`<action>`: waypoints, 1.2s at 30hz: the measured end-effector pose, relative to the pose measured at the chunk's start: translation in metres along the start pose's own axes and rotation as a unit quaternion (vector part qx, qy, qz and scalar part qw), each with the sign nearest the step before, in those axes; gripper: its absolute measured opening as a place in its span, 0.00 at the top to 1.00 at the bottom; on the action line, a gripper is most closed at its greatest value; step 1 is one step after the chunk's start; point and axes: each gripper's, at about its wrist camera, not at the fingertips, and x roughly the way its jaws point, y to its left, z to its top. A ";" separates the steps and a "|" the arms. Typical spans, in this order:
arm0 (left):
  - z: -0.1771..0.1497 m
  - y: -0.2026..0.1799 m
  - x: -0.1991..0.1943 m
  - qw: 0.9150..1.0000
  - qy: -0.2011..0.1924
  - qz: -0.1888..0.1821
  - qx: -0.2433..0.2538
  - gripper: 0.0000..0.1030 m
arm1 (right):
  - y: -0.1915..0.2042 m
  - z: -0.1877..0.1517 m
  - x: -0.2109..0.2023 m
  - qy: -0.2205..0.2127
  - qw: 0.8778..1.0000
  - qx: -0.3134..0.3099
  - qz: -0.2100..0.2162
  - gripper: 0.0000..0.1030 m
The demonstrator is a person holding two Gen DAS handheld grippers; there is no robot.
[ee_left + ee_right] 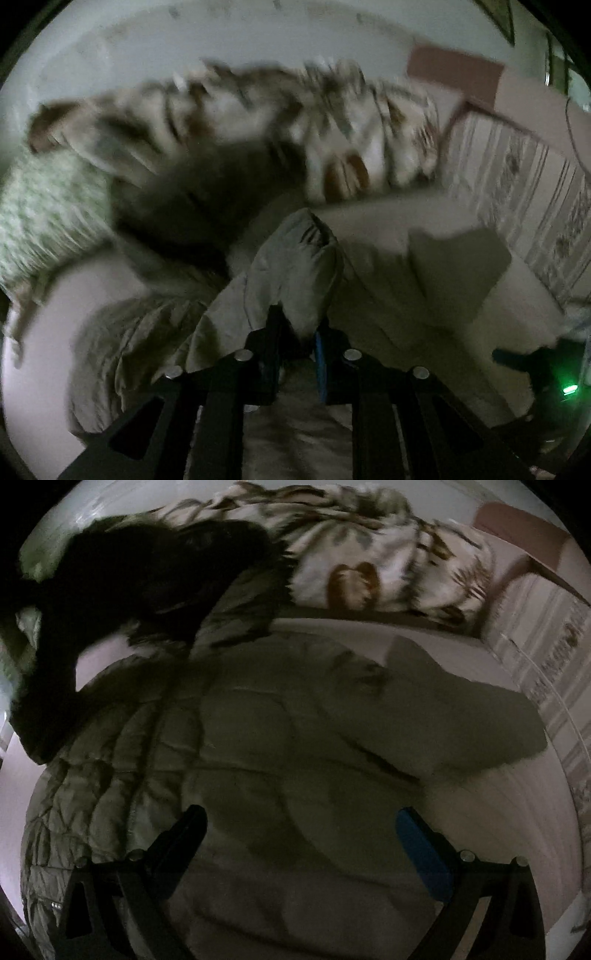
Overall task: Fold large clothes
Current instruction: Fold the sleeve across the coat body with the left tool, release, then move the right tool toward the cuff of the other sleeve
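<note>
A large olive-grey quilted jacket [258,738] lies spread on a pale bed sheet [517,812]. In the left wrist view my left gripper [297,325] is shut on a raised fold of the jacket [295,266], which bunches up between the fingers. In the right wrist view my right gripper [299,823] is open and empty, just above the jacket's lower body. The jacket's quilted side [92,775] lies to the left and a sleeve or flap [480,723] reaches to the right.
A floral patterned blanket [388,554] is heaped at the back of the bed. A dark fur-like garment [129,583] lies at the back left. A green knitted cloth [44,206] is at the left. A patterned bed edge [535,192] runs along the right.
</note>
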 end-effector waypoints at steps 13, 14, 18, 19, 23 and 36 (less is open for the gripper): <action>-0.027 0.083 -0.042 0.998 0.002 0.010 -0.066 0.26 | -0.008 0.008 0.005 -0.001 1.000 0.008 0.025 0.00; -0.029 0.095 -0.043 0.997 0.002 0.021 -0.072 0.26 | -0.003 0.012 0.008 0.000 0.999 0.005 0.039 0.00; -0.054 0.160 -0.038 0.989 0.024 0.076 -0.126 0.26 | -0.001 0.037 0.036 0.035 0.993 0.038 0.108 0.00; -0.063 0.176 -0.034 0.986 0.034 0.086 -0.141 0.26 | -0.002 0.044 0.047 0.047 0.991 0.050 0.118 0.00; -0.090 0.204 -0.018 0.978 0.066 0.094 -0.175 0.26 | 0.006 0.057 0.085 0.085 0.984 0.077 0.137 0.11; -0.128 0.168 0.001 0.986 0.103 0.087 -0.103 0.26 | 0.010 0.055 0.060 0.024 0.998 0.018 0.056 0.85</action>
